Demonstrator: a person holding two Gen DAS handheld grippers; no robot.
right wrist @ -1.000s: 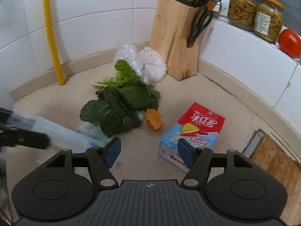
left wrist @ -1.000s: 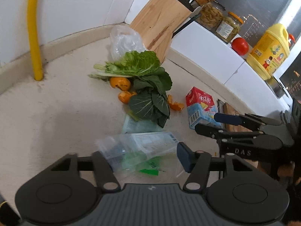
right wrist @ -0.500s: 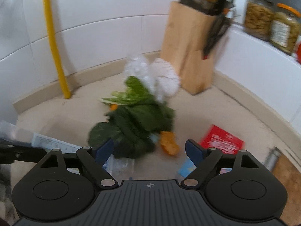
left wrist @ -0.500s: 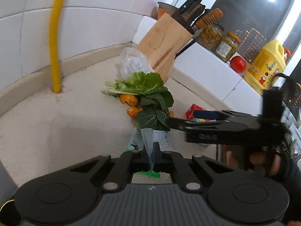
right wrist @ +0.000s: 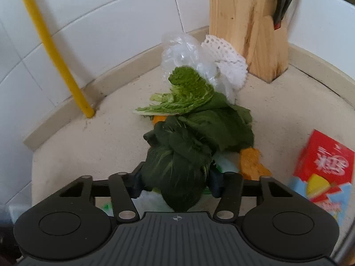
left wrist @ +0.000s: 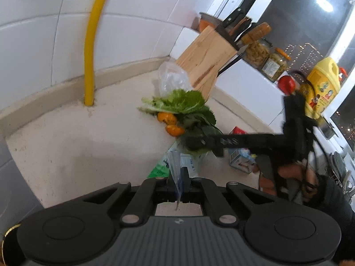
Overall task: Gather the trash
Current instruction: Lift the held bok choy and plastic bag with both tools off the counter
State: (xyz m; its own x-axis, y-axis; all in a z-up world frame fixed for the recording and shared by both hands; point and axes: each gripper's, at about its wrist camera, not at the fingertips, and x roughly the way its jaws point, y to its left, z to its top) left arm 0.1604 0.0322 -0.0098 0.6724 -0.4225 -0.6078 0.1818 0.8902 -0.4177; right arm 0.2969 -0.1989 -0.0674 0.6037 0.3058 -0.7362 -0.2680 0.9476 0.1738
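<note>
The left gripper is pinched tight on the thin plastic bag, lifted up since a moment ago. The right gripper has moved in from the red carton and its fingers sit around a dark green leaf, just in front of the knife block. The leaf is soft, floppy and light, so grab its thick middle.

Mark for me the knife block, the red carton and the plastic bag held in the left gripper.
knife block [right wrist: 241, 22]: right wrist view, front wooden face.
red carton [right wrist: 324, 161]: right wrist view, red top panel.
plastic bag [left wrist: 175, 166]: left wrist view, clear strip above the gripper.
</note>
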